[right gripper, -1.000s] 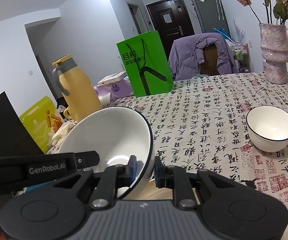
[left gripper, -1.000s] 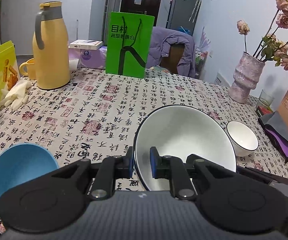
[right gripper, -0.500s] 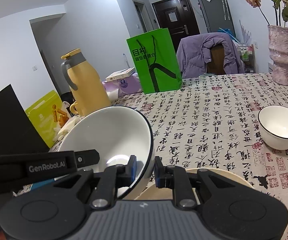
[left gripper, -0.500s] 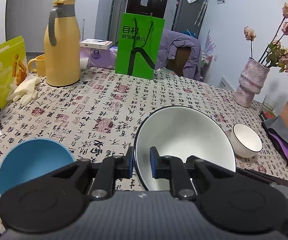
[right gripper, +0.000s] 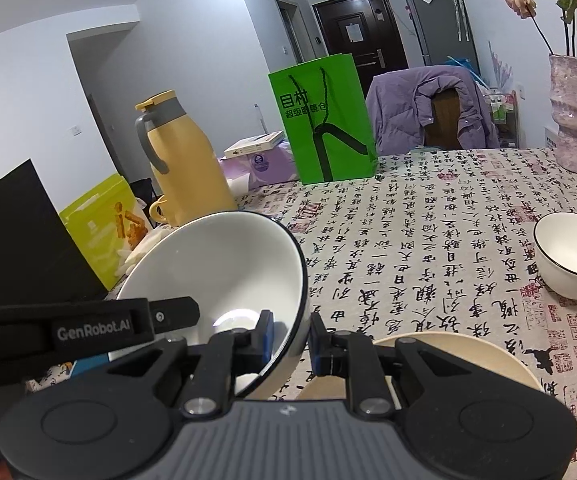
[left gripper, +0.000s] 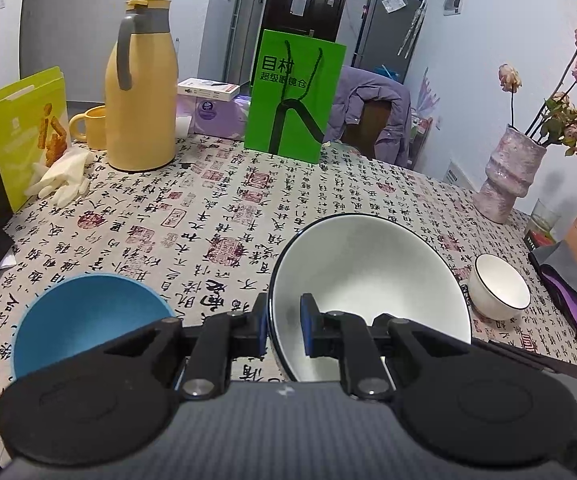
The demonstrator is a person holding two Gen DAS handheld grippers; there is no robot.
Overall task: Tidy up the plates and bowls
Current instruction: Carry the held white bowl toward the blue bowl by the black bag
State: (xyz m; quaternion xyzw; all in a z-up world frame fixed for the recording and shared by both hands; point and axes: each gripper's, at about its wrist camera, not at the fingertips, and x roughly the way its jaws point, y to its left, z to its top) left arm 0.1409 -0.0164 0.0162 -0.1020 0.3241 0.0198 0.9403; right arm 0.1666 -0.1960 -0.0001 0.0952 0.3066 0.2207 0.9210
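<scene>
The large white bowl point(left gripper: 368, 280) hangs tilted above the patterned tablecloth point(left gripper: 208, 216), left gripper point(left gripper: 284, 326) and right gripper point(right gripper: 290, 340) both clamped on its rim, probably sharing its weight; the small white bowl point(right gripper: 572, 254) waits nearby.

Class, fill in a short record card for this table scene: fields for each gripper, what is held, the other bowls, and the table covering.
left gripper: jaws shut on the rim of the large white bowl
right gripper: jaws shut on the opposite rim of the same bowl
large white bowl: tilted, black-edged
small white bowl: upright on the cloth
blue bowl: on the cloth
beige bowl: under the right gripper
tablecloth: calligraphy print
</scene>
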